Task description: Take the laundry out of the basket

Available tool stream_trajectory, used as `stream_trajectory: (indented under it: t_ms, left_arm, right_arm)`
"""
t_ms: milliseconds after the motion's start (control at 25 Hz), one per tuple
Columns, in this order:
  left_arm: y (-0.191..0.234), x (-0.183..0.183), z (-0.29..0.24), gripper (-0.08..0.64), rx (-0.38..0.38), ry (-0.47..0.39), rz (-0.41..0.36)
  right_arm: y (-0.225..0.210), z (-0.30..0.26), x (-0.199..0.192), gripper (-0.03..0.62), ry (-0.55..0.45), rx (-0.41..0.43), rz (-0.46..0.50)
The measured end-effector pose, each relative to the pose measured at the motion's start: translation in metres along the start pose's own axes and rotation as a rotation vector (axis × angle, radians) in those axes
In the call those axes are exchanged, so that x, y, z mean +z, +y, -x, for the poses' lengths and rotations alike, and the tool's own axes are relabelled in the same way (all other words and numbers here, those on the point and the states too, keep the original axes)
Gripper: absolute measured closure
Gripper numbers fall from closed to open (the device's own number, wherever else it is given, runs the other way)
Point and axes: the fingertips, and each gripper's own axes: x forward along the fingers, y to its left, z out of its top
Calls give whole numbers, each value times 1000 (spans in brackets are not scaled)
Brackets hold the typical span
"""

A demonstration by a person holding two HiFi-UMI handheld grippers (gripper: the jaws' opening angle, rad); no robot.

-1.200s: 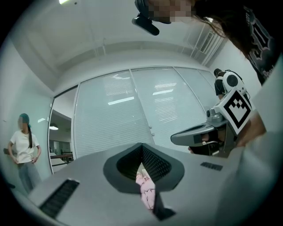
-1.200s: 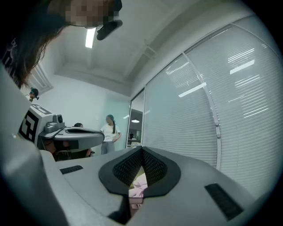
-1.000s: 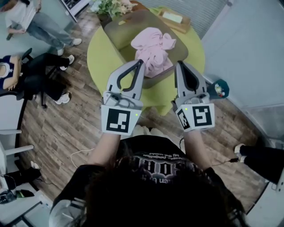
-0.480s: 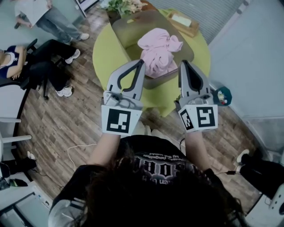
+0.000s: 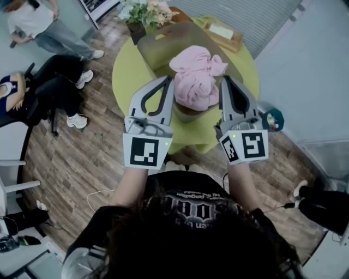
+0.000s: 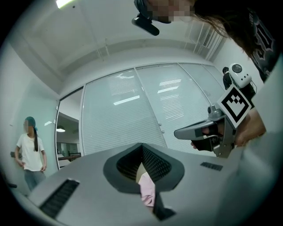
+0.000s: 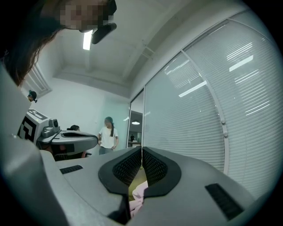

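A round yellow-green surface (image 5: 128, 73) carries an olive-brown basket (image 5: 163, 46) that runs from near its far edge to its near edge. The pink laundry (image 5: 197, 76) is bunched in a heap in the near half of the basket and rises above its rim.

The left tongs (image 5: 170, 80) hang over the near edge of the surface, with their tips just beside the left side of the laundry. Their jaws are closed tip to tip with nothing gripped (only a sliver of pink cloth shows below, through the gap behind the tips). The right tongs (image 5: 223, 79) are level with them, just beside the right side of the heap. Their jaws are also pressed together and empty. Whether either pair touches the cloth cannot be told. The heap lies between the two.

At the far edge of the surface a pot of flowers (image 5: 143, 11) stands to the left of the basket, and a wooden tray (image 5: 223, 34) lies to its right. On the wood floor (image 5: 82, 158) beyond the left edge, one person sits in a chair (image 5: 38, 92) and another stands (image 5: 41, 24) further off.
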Motion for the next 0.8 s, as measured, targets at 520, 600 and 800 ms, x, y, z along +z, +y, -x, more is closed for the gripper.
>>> stream_trajectory:
  t_ms: [520,600,800]
  left_arm:
    - [52,-27,-40,560,-102,-31,48]
    - [58,-30,-44,560,-118,-36,50]
    - [72,-36,-54,560,-161,-52,63]
  right_arm:
    - [5,-60,-12,565,28,-94,7]
    - [5,-67,-14,565,32,-108,4]
    - [7,-83,-18,565,33,-142,-1]
